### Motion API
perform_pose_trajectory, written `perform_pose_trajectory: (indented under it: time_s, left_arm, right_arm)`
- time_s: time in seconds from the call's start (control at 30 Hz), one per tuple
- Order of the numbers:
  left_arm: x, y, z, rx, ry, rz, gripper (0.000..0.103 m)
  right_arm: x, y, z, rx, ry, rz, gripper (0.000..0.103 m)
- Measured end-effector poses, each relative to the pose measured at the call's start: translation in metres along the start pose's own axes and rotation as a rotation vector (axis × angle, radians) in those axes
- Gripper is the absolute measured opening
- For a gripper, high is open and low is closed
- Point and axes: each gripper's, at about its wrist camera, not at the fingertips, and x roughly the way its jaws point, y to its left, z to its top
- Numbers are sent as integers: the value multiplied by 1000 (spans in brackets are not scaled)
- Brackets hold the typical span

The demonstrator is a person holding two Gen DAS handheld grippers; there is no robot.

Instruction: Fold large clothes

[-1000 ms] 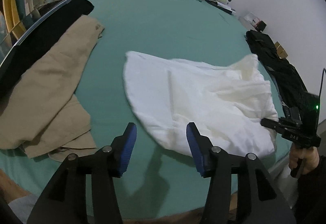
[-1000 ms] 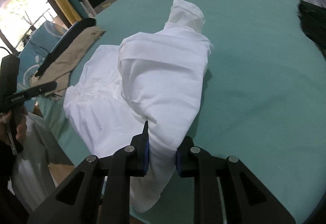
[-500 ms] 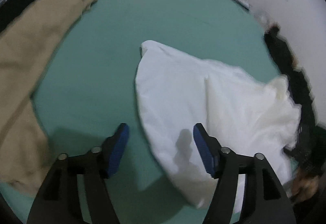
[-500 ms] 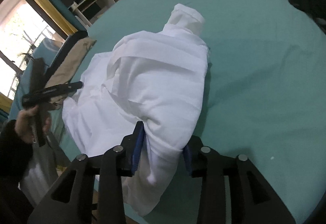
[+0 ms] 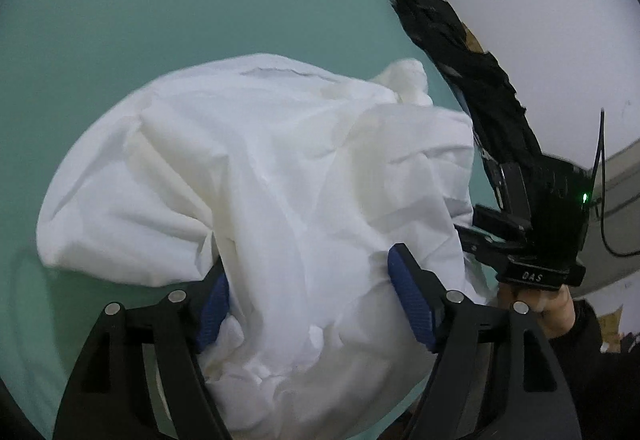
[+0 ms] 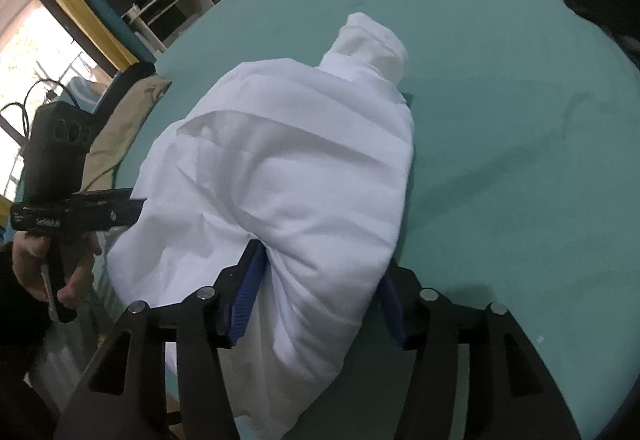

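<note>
I am working at the near edge of the green bed (image 6: 500, 119), where the crumpled white cotton garment (image 6: 288, 175) is lying in a heap; every place below I give from that garment.

Nearest to me, my right gripper (image 6: 316, 298) is straddling the garment's near end, which is hanging over the bed's edge. Its fingers (image 6: 248, 296) are opening, the cloth is bulging up between them and they are no longer pinching it. From here the garment's long axis is running straight away from me, ending in a rolled white tip at the far end.

My left gripper (image 5: 316, 298) is coming in at the garment's left side, fingers (image 5: 412, 304) opening and already wide, with loose bunched folds lying between them but not clamped. Seen from this side, the garment is spreading out broadly ahead and to both sides.

Both hands are at the near end, so I judge the next grasp is turning on finding a clean hem there.

Beyond the garment's far right side a black garment (image 5: 472, 79) is lying along the bed's edge.
</note>
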Motion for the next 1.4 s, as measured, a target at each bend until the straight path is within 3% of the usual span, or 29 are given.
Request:
perform_pose_trajectory:
  time_s: [0.1, 0.17, 0.27, 0.33, 0.47, 0.57, 0.67, 0.73, 0.8, 1.03, 1.17, 1.27, 1.3, 1.33, 1.4]
  left_arm:
    - [-18, 4, -3, -14, -79, 2, 76]
    - [-22, 12, -4, -65, -107, -57, 78]
    - [-21, 31, -5, -131, -80, -132, 81]
    - [-14, 32, -8, -163, -55, -142, 82]
    - [-8, 9, -8, -93, -50, -131, 86]
    - [6, -4, -6, -45, -23, -35, 87]
    - [13, -9, -3, -33, -8, 44, 87]
    - [13, -20, -2, 40, -16, 201, 87]
    - [15, -24, -3, 74, -35, 295, 87]
    - [18, -32, -8, 108, -25, 324, 87]
    - [20, -38, -12, 109, -58, 329, 86]
    - [20, -42, -17, 114, -89, 308, 66]
    - [19, -44, -19, 114, -97, 289, 51]
    - [23, -45, -18, 115, -101, 272, 42]
    - [23, -49, -21, 124, -122, 273, 35]
  right_arm:
    - [-15, -8, -2, 28, -12, 19, 55]
    - [-21, -12, 1, 55, -31, 38, 55]
    - [-14, -12, 5, 49, -25, 31, 55]
    - [-1, -10, 7, 40, -1, 10, 55]
    - [22, 5, 11, -41, 0, -51, 55]
    - [23, 7, 14, -61, 2, -62, 55]
    - [17, -2, 12, -12, -11, -16, 55]
    - [11, -8, 10, 25, -13, 15, 55]
    - [1, -14, 8, 50, -24, 50, 57]
    - [9, -19, 4, 113, -16, 96, 62]
    - [21, -13, 0, 139, -70, 84, 63]
    - [22, -7, 0, 138, -79, 57, 63]
    - [22, -5, 0, 130, -82, 49, 63]
    - [22, -4, 0, 124, -83, 46, 60]
    - [23, -2, 0, 132, -84, 54, 50]
